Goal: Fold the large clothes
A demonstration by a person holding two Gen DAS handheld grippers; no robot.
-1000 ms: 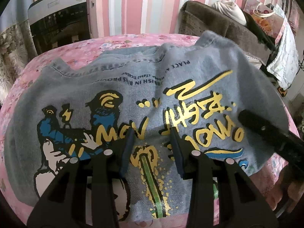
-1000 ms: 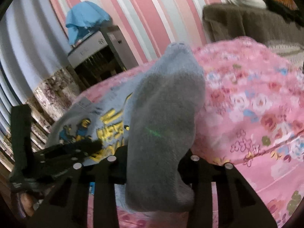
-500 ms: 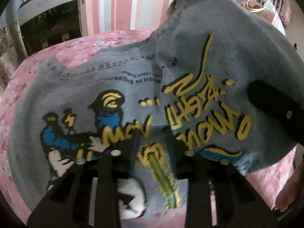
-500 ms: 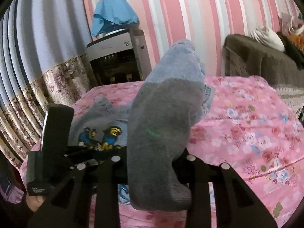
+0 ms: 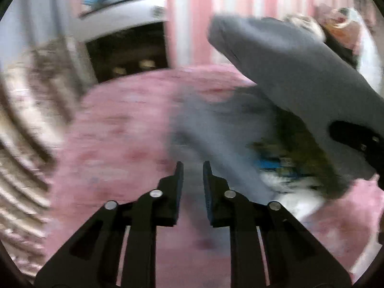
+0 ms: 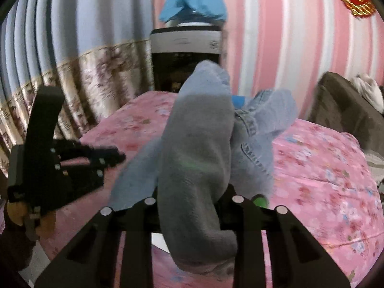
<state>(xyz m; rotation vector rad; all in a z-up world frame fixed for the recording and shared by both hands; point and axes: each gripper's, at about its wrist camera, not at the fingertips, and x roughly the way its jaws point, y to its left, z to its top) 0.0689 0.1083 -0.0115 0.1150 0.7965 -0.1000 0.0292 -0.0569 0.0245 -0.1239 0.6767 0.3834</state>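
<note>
A large grey-blue sweatshirt [image 6: 199,148] with a yellow and blue print lies on the pink floral bed [image 6: 324,168]. My right gripper [image 6: 192,206] is shut on a fold of it and holds that part up; its fingertips are hidden by the cloth. In the blurred left wrist view the lifted part [image 5: 300,76] hangs at upper right, with the rest of the sweatshirt [image 5: 216,129] bunched below it. My left gripper [image 5: 192,168] is empty above the bedspread [image 5: 115,144], jaws narrowly apart. It also shows in the right wrist view [image 6: 57,165] at the left.
A white and black appliance [image 6: 187,55] with a blue cloth on top stands behind the bed against the pink striped wall. A floral curtain [image 6: 84,84] hangs at left. A brown sofa [image 6: 348,110] with laundry stands at right.
My left gripper has let go of the sweatshirt's hem and swung left off the garment. My right gripper has carried its held part further over toward the left.
</note>
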